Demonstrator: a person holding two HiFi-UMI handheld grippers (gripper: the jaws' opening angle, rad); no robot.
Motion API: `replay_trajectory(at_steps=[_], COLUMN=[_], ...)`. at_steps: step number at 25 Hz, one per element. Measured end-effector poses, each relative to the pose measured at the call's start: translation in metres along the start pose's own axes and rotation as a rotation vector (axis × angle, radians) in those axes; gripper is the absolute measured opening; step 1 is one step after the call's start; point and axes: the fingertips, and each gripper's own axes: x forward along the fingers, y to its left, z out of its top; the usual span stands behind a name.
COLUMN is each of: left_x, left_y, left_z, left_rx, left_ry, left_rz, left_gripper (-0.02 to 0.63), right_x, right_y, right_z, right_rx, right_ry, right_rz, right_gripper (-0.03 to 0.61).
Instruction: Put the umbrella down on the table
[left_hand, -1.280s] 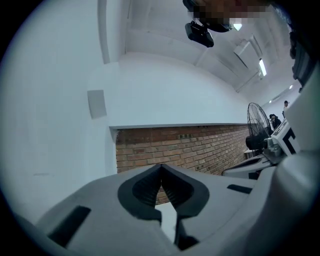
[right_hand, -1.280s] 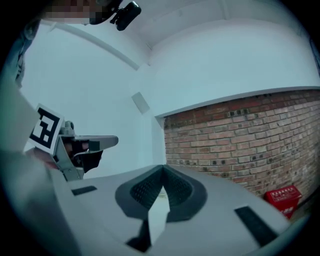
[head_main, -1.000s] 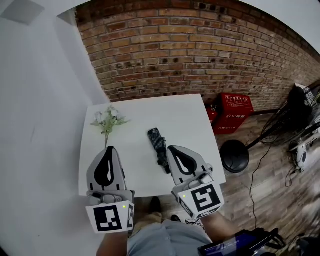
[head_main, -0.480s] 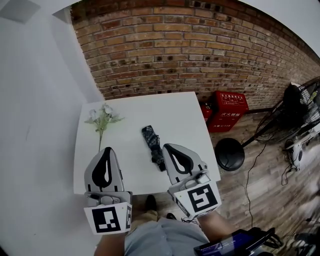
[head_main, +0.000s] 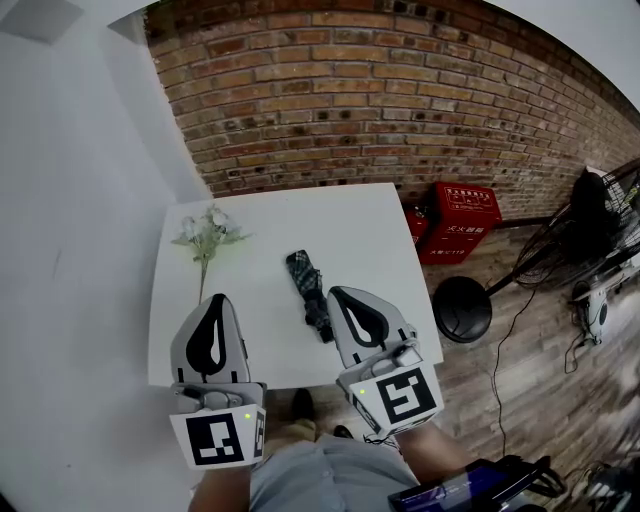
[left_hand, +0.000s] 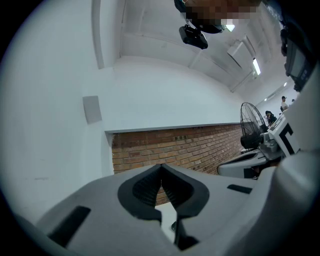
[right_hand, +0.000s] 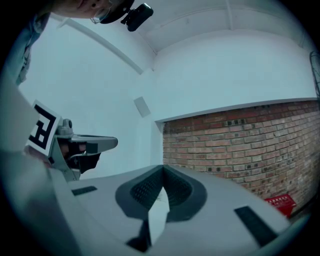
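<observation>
1. While both grippers are hovering over the near edge of the white table, the folded dark umbrella is lying flat on its top, right of the middle, with its length running away from the person.
2. The right gripper is hanging just beside the umbrella's near end, its jaws pressing together with nothing between them.
3. The left gripper is hovering well apart from the umbrella, its jaws likewise meeting at the tips and gripping nothing.
4. A spray of pale flowers is lying near the table's far left corner.
5. A brick wall is running behind the table, and a plain white wall is meeting it at the left.
6. On the wooden floor to the right, red crates are standing by the brick, with a fan's round black base sitting near them.
</observation>
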Motion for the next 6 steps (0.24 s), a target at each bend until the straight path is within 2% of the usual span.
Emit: replay_trajectory(at_steps=[6], left_x=[0.003], left_y=[-0.0027], left_z=[-0.0031], left_rx=[-0.003], left_ry=[0.005], left_rz=[0.0], left_gripper=[0.009], right_x=[0.0016], right_y=[-0.0041], right_z=[-0.0035], right_rx=[0.003], right_ry=[0.009], right_rz=[-0.002], right_gripper=[0.003])
